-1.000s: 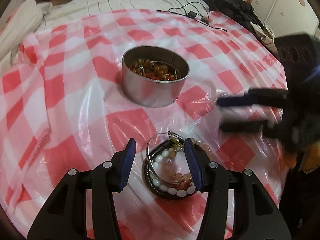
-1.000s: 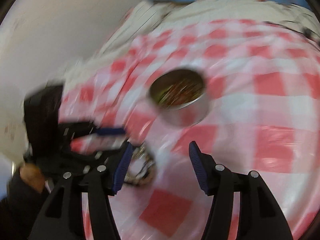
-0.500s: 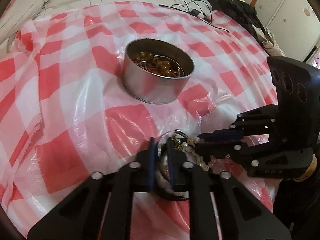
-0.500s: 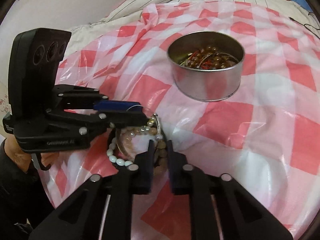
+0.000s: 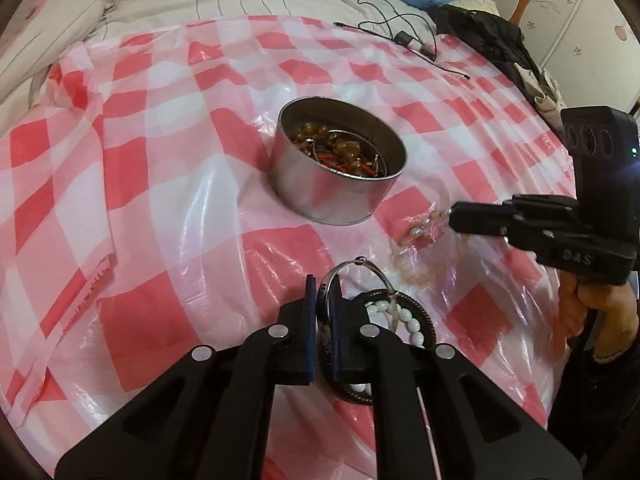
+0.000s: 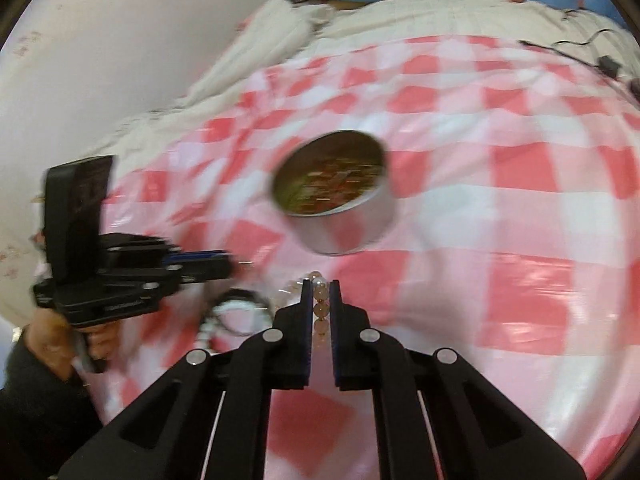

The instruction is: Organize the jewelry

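Checked cloth, both tools now clamped on bracelets

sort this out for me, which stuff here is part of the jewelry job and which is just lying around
Job: left gripper shut on silver bangle; right gripper shut on pink bead bracelet; white bead bracelet; round metal tin holding jewelry.

Lying about: black cable, dark garment, checked cloth.

Silver bangle, white bead bracelet beside tin.
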Available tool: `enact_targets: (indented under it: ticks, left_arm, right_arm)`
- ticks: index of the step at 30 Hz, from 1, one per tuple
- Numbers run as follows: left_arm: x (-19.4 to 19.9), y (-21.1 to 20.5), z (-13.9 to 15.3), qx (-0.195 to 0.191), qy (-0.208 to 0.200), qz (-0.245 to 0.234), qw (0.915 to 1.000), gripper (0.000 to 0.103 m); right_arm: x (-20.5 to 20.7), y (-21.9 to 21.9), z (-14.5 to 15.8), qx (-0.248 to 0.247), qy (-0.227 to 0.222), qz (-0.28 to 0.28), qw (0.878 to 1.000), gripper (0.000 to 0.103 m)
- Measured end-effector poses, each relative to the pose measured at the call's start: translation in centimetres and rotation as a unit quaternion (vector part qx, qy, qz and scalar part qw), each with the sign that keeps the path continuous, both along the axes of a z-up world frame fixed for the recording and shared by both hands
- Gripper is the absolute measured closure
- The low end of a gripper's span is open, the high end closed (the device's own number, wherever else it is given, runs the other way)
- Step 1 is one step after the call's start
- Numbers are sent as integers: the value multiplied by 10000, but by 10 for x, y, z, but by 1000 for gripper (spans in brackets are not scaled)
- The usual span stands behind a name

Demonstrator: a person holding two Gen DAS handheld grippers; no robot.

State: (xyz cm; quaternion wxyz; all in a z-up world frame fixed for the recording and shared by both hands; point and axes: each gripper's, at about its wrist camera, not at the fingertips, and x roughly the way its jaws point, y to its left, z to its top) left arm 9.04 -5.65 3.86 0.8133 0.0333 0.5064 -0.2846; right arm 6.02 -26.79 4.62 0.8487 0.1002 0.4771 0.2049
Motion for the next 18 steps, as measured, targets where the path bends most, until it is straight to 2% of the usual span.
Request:
enact_targets:
  ticks: [4,5,6,9,11,16,17,18]
  left_arm:
    - [0,-2,-4,70,44,-25,10000,97]
    - [0,-3,-4,78,50,-26,10000,97]
    - [0,-3,-5,91,66,-33,9999,97]
    - [1,-3,-7,108,95,-22,9999,95]
    - [2,-3,-9,127,124,3,9998,87]
    - [2,-4,-10,129,89,-43,9999,85]
    - [1,-5,-9,126,62,-85,9999,87]
    - [0,-6,-8,124,44,-118,9998,96]
  right_arm:
    - [5,-2,-14,-430,262,-82,9987,93]
    - [5,-2,-15,-470,257,-95,9985,84]
    - [4,-1,-13,-443,200,-92,9988,69]
    - [3,2,-9,-489,32,-35,9988,55]
    - [5,2,-14,-608,88,-67,9981,50]
    - [10,11,-24,-979,126,6,9951,47]
    - [10,15,-26,-1134,112,82,9935,47]
    - [9,17,-26,-1223,92,119,9924,54]
